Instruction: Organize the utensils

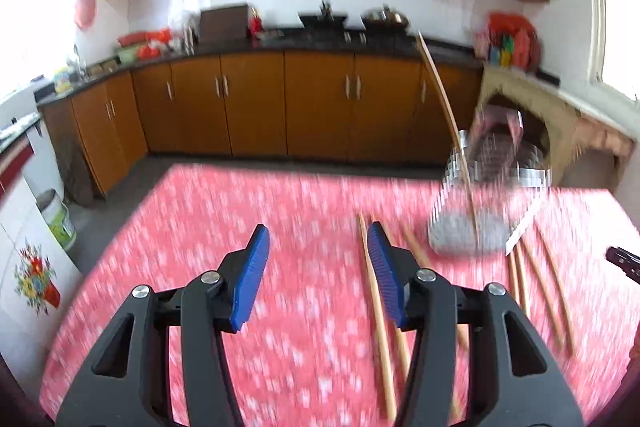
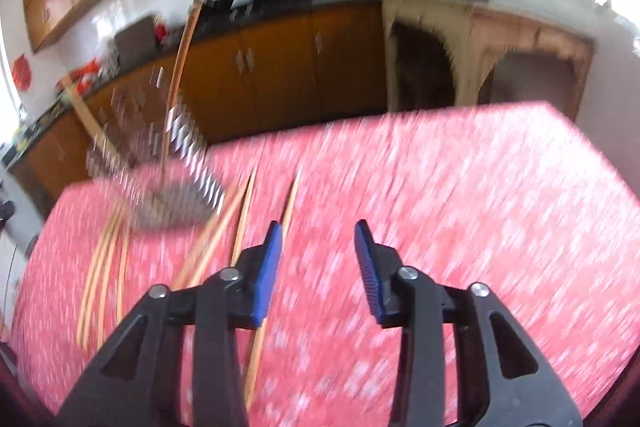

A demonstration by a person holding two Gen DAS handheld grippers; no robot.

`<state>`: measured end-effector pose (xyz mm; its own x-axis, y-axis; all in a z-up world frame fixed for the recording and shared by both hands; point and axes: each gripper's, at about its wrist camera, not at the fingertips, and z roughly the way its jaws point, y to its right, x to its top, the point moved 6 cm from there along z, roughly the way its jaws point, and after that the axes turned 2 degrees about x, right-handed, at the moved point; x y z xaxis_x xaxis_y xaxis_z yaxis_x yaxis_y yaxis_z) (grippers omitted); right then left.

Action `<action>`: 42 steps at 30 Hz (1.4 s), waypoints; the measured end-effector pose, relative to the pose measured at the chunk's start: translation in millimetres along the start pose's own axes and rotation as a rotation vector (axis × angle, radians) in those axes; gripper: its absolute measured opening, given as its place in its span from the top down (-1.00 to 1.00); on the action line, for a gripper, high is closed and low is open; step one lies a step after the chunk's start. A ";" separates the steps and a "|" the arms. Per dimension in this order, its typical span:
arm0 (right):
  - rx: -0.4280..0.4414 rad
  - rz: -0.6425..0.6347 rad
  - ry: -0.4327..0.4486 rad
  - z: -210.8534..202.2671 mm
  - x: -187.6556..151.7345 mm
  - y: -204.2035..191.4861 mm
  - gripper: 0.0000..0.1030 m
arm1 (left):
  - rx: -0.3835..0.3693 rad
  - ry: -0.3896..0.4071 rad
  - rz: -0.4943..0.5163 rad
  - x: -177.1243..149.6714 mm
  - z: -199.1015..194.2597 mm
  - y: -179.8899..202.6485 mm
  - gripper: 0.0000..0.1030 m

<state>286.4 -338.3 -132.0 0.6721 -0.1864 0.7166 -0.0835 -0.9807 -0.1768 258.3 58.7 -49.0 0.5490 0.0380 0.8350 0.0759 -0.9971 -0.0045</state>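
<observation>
Several wooden chopsticks (image 1: 376,299) lie loose on the red patterned tablecloth (image 1: 240,227); they also show in the right wrist view (image 2: 244,215). A metal wire utensil holder (image 1: 480,187) stands at the far right of the table with a chopstick (image 1: 440,87) standing in it. In the right wrist view the holder (image 2: 160,163) is at the left with two chopsticks in it. My left gripper (image 1: 318,251) is open and empty, just left of the nearest chopstick. My right gripper (image 2: 318,255) is open and empty, right of the chopsticks. Both views are motion-blurred.
Brown kitchen cabinets (image 1: 280,103) with a dark cluttered counter run behind the table. A white bucket (image 1: 56,215) stands on the floor at the left. A beige stone shelf (image 2: 480,43) is behind the table at the right.
</observation>
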 end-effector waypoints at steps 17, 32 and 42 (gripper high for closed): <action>-0.062 -0.080 -0.122 32.9 -58.9 -24.6 0.85 | -0.103 -0.215 0.079 -89.5 18.5 38.2 0.00; -0.130 0.019 -0.099 44.0 -33.7 21.4 0.85 | 0.042 -0.302 0.104 -92.4 63.9 18.5 0.84; -0.131 0.059 -0.090 45.8 -26.0 41.8 0.81 | 0.012 -0.287 0.043 -78.6 83.5 -23.5 0.83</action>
<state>299.1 -371.8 -189.0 0.7260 -0.2439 0.6430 -0.2159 -0.9686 -0.1236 282.8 84.6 -160.4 0.7648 0.0147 0.6441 0.0566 -0.9974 -0.0444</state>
